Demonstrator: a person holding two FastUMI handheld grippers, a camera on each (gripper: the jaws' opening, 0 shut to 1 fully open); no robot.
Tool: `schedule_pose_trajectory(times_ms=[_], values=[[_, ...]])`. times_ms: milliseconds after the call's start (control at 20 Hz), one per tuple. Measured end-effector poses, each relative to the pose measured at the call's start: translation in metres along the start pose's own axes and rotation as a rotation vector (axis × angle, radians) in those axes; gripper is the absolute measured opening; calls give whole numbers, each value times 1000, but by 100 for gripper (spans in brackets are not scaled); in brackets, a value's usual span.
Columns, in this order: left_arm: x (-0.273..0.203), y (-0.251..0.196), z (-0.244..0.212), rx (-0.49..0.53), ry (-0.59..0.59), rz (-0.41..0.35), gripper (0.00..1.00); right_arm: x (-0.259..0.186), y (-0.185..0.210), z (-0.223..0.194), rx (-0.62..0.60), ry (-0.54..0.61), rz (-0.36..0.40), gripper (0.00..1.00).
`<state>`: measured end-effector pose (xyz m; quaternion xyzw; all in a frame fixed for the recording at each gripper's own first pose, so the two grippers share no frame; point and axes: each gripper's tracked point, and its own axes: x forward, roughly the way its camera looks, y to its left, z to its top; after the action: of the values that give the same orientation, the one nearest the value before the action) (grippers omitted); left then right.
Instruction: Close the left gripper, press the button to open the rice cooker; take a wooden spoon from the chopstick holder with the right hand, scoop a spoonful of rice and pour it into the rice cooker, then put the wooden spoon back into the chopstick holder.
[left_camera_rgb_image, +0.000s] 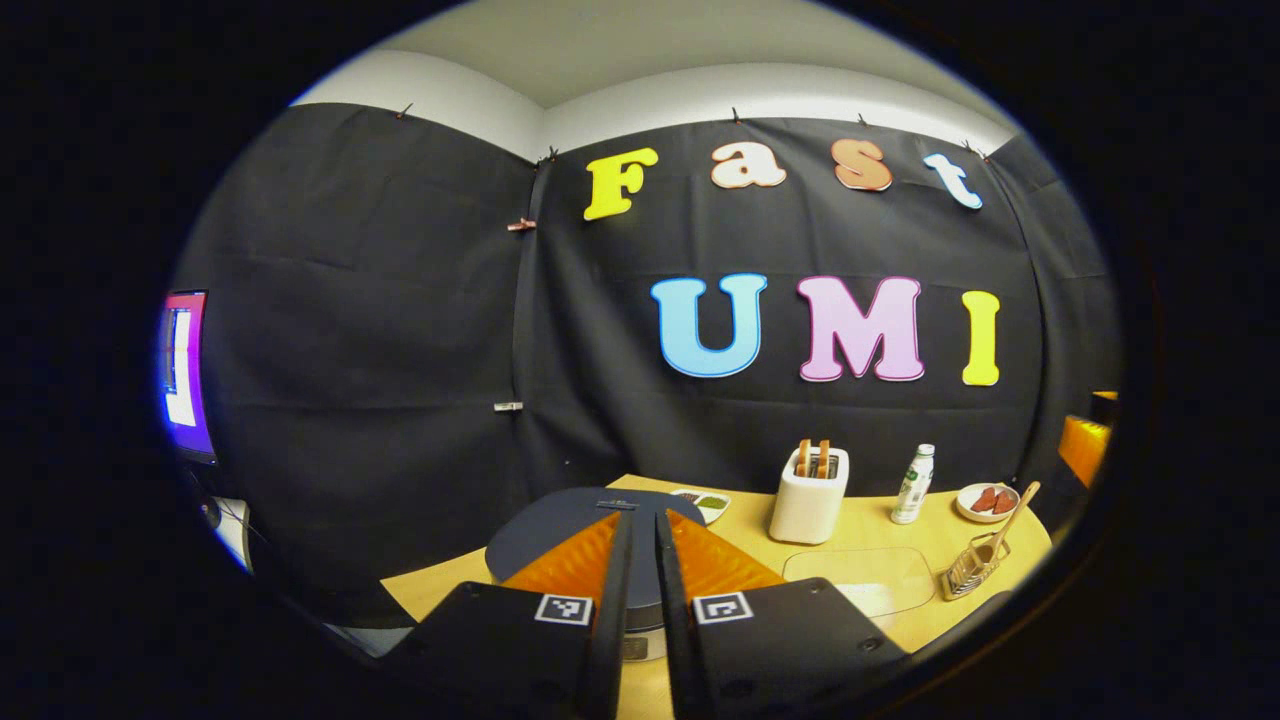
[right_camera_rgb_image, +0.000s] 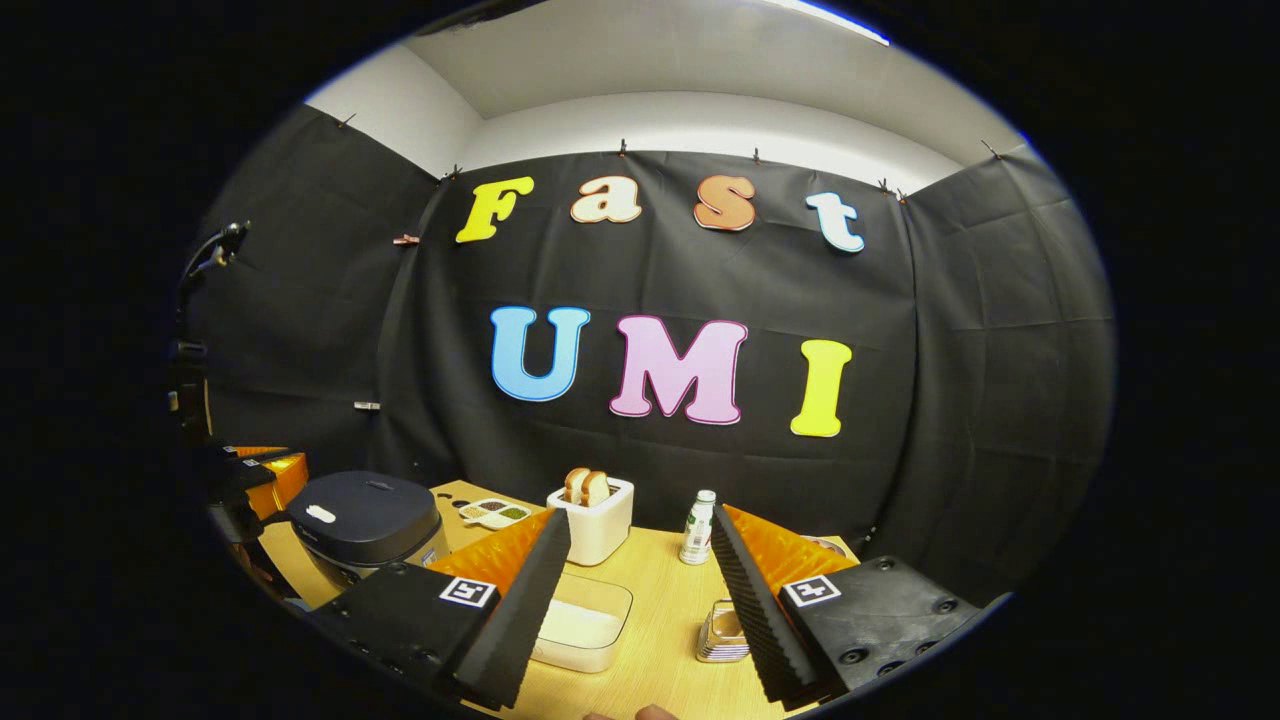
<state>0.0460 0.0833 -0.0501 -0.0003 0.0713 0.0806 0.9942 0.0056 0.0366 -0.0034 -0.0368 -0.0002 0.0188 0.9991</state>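
Low in the left gripper view, the left hand-held gripper (left_camera_rgb_image: 640, 545) is pinched narrow above the closed rice cooker (left_camera_rgb_image: 575, 520), apparently for button-pressing; the right hand-held gripper (right_camera_rgb_image: 640, 570) gapes wide toward the chopstick holder (right_camera_rgb_image: 722, 632).

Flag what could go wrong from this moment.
1. The left gripper, nearly shut, hangs over the closed rice cooker; it may miss the button and press bare lid.
2. The wooden spoon leans in the light wire chopstick holder; pulling it may tip the holder.
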Motion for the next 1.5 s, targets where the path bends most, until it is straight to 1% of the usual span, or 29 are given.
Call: schedule_pose_trajectory(times_ms=[50,100,200,300,350,500,600,650,800,1000,1050,1100,1200,1250,1300,1400,1450,1500], values=[[9,8,-6,10,20,9,20,1,3,0,-3,2,1,88],[18,14,-15,31,46,15,13,0,7,0,-7,3,4,88],[39,23,-32,45,97,1,7,1,14,-2,-14,5,15,88],[55,33,-48,24,150,0,6,0,20,-4,-26,13,24,88],[63,39,-53,14,174,11,6,0,21,-4,-32,13,24,88],[76,45,-78,-15,264,13,5,-2,21,-2,-45,10,8,88],[80,48,-90,12,299,5,6,-2,19,-4,-46,17,-4,88],[81,50,-95,6,323,1,5,-2,19,-5,-46,19,-7,88],[80,51,-98,24,347,-10,5,-2,16,-5,-42,22,-27,89],[77,51,-101,-20,361,-5,6,-1,18,-7,-37,27,-28,89],[77,51,-101,-22,345,6,6,-1,17,-5,-34,22,-31,89],[76,49,-104,-15,354,19,6,-2,15,-3,-29,16,-34,89],[75,51,-108,3,350,23,6,-1,13,-2,-27,12,-37,89],[75,51,-106,-1,349,22,8,-1,12,-4,-20,14,-38,89],[76,50,-100,6,338,20,6,-1,11,-5,-13,17,-39,89],[75,49,-93,14,306,22,6,-1,6,-5,-10,20,-46,90],[72,48,-84,9,274,22,5,-1,4,-5,-4,21,-47,90],[70,49,-73,-7,237,23,5,-1,3,-6,1,22,-48,89]])
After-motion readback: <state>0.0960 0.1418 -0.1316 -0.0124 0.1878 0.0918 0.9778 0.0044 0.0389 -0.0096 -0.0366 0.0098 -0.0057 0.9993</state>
